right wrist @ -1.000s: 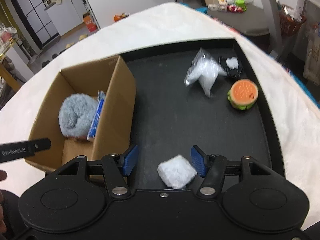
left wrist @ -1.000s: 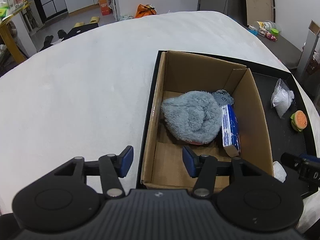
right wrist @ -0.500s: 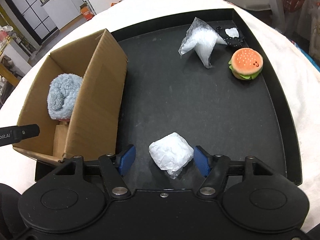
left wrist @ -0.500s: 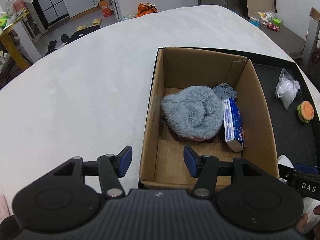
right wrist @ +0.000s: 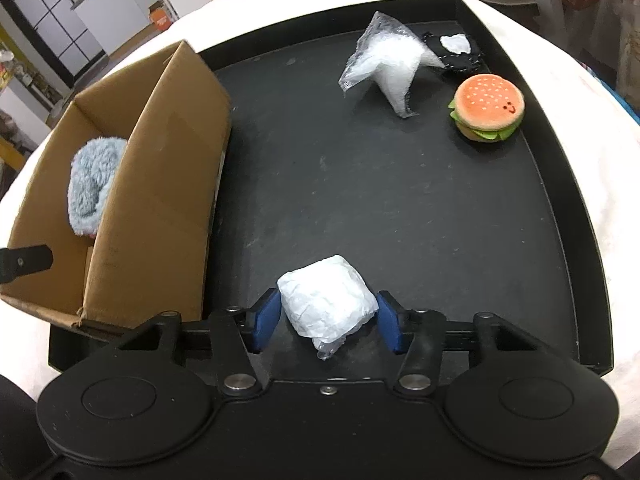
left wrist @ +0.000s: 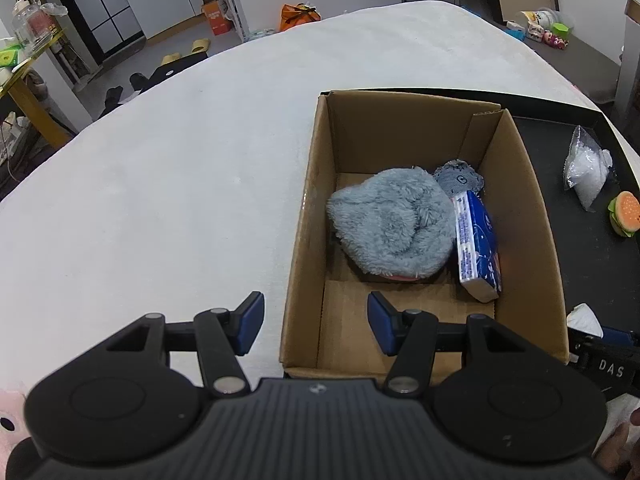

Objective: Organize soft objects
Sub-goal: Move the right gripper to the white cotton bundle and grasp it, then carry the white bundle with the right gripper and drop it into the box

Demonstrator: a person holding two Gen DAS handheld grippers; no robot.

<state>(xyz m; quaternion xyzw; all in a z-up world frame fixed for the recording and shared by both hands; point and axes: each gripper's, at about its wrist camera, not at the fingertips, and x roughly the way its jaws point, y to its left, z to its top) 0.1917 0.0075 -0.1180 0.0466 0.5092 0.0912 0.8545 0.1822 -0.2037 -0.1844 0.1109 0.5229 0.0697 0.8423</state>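
A cardboard box stands on the left end of a black tray. It holds a grey fluffy item, a blue tissue pack and a small grey pouch. My left gripper is open and empty, astride the box's near left wall. My right gripper is open, with a white crumpled packet between its fingers on the tray. A burger plush, a clear bag of white filling and a black pouch lie at the tray's far right.
The tray sits on a white padded table. The box wall rises just left of my right gripper. The tray has a raised rim. A pink soft thing shows at the lower left edge.
My right gripper has moved forward, so the white packet now sits between its fingers, which have narrowed around it. My left gripper has drawn back and up a little.
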